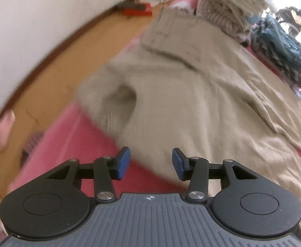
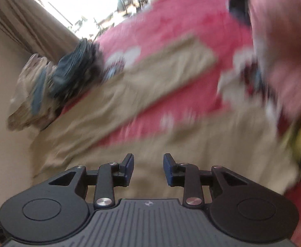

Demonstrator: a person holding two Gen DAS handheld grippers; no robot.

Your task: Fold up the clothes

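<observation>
Beige trousers [image 1: 191, 94] lie spread on a pink bedspread [image 1: 72, 135], the hem of one leg open toward me. My left gripper [image 1: 151, 162] hovers above the near end of the trousers, blue pads [image 1: 123, 162] apart, nothing between them. In the blurred right wrist view the same beige trousers [image 2: 150, 107] run across the pink bedspread [image 2: 171, 30]. My right gripper [image 2: 148, 168] stands open over the beige cloth, its pads holding nothing.
A heap of beige knitwear [image 1: 222, 8] and dark blue clothes [image 1: 278, 41] sits at the bed's far end, seen also as a clothes pile [image 2: 64, 78]. Wooden floor [image 1: 68, 57], a white wall and a red object [image 1: 138, 11] lie left of the bed. A curtain [image 2: 26, 20] hangs by a bright window.
</observation>
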